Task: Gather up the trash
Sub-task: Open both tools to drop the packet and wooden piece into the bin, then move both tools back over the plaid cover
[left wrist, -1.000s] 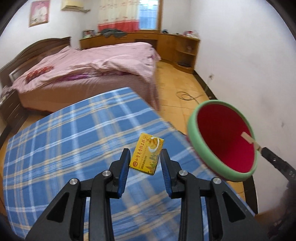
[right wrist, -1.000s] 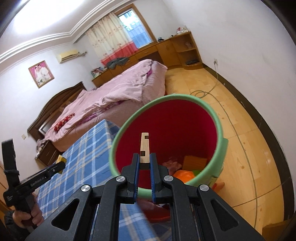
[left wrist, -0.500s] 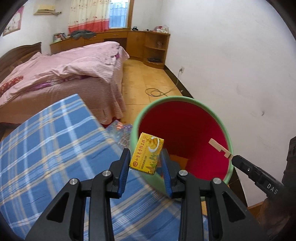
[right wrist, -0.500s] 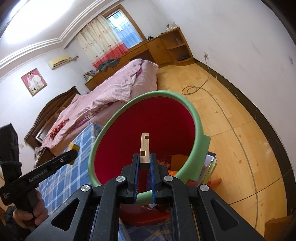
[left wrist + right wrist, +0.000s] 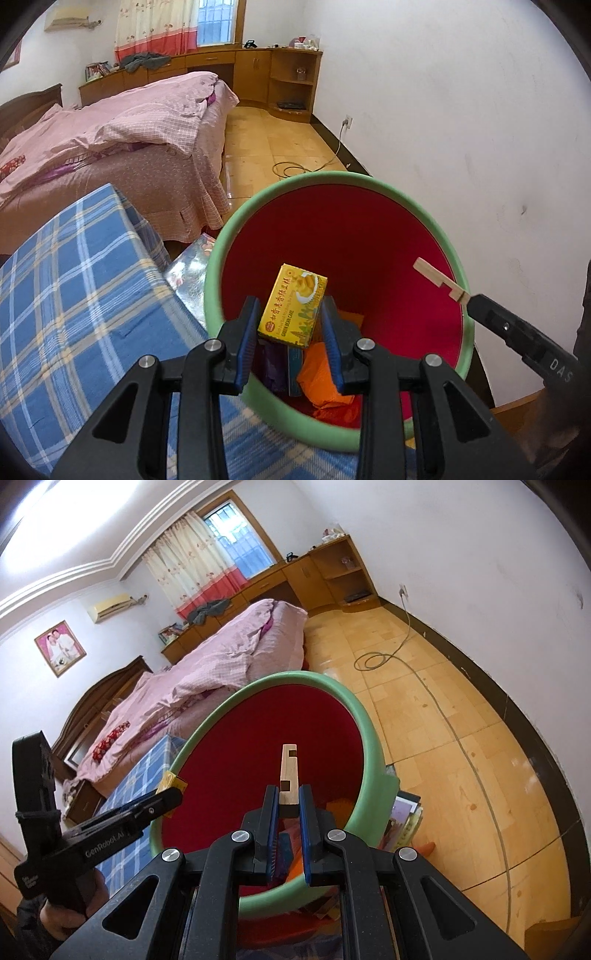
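My left gripper (image 5: 290, 317) is shut on a yellow green-bean-cake box (image 5: 293, 310) and holds it over the mouth of the green bin with a red inside (image 5: 376, 206). My right gripper (image 5: 288, 805) is shut on a notched wooden stick (image 5: 289, 773), also over the bin (image 5: 373, 746). The stick (image 5: 437, 278) and the right gripper show at the right of the left wrist view. The left gripper (image 5: 170, 797) with the box corner (image 5: 170, 781) shows at the left of the right wrist view. Orange and purple trash (image 5: 325, 376) lies in the bin.
The blue plaid tabletop (image 5: 74, 302) lies left of the bin. A pink bed (image 5: 122, 136) stands beyond it. A white wall (image 5: 461, 129) is close on the right. A cable (image 5: 373, 661) lies on the wooden floor. Books (image 5: 404, 818) lie beside the bin.
My left gripper has swung right from over the table to over the bin with the box. The bin now fills more of both views. The right gripper still holds the stick.
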Tool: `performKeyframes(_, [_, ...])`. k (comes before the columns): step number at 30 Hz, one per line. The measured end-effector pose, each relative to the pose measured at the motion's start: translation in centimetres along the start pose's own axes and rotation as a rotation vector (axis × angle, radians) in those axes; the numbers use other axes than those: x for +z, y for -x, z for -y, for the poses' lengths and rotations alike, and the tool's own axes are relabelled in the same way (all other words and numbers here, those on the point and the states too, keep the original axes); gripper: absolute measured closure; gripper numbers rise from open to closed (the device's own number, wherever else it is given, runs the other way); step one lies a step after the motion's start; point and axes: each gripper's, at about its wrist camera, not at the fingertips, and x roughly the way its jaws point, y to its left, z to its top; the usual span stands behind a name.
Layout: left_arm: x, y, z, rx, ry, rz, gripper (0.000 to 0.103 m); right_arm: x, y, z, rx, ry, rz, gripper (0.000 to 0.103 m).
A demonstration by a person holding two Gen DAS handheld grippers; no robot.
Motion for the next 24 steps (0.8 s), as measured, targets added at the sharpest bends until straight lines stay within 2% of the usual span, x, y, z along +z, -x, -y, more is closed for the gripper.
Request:
performKeyframes(5, [-0.2, -0.5, 0.4, 0.0, -0.009, -0.02, 0.068, 0.1, -0.7, 0.4, 0.002, -0.018, -0.022, 0.09])
performKeyframes(10, [-0.2, -0.1, 0.8, 0.002, -0.018, -0.032, 0.058, 0.0, -0.4, 0.5, 0.005, -0.025, -0.029, 0.088])
performKeyframes(13, [-0.2, 0.7, 0.9, 0.001, -0.018, -0.025, 0.057, 0.0, 0.3, 0.3, 0.016, -0.022, -0.024, 0.084])
performKeyframes(15, [-0.2, 1.5, 0.9, -0.005, -0.007, -0.022, 0.057, 0.0, 0.8, 0.0, 0.021, -0.012, -0.019, 0.08])
performKeyframes(17, [-0.2, 2.2, 0.7, -0.01, 0.007, -0.022, 0.057, 0.0, 1.4, -0.4, 0.025, -0.002, -0.011, 0.073])
performKeyframes(19, [-0.4, 3.1, 0.4, -0.011, 0.026, -0.025, 0.057, 0.0, 1.9, -0.9, 0.032, 0.008, -0.008, 0.072])
performKeyframes(23, [-1.1, 5.0, -0.7, -0.002, 0.074, -0.025, 0.057, -0.3, 2.9, -2.2, 0.054, 0.027, -0.01, 0.058])
performKeyframes(24, [-1.4, 5.7, -1.1, 0.006, 0.088, -0.022, 0.057, -0.5, 3.2, -2.6, 0.063, 0.034, -0.01, 0.058])
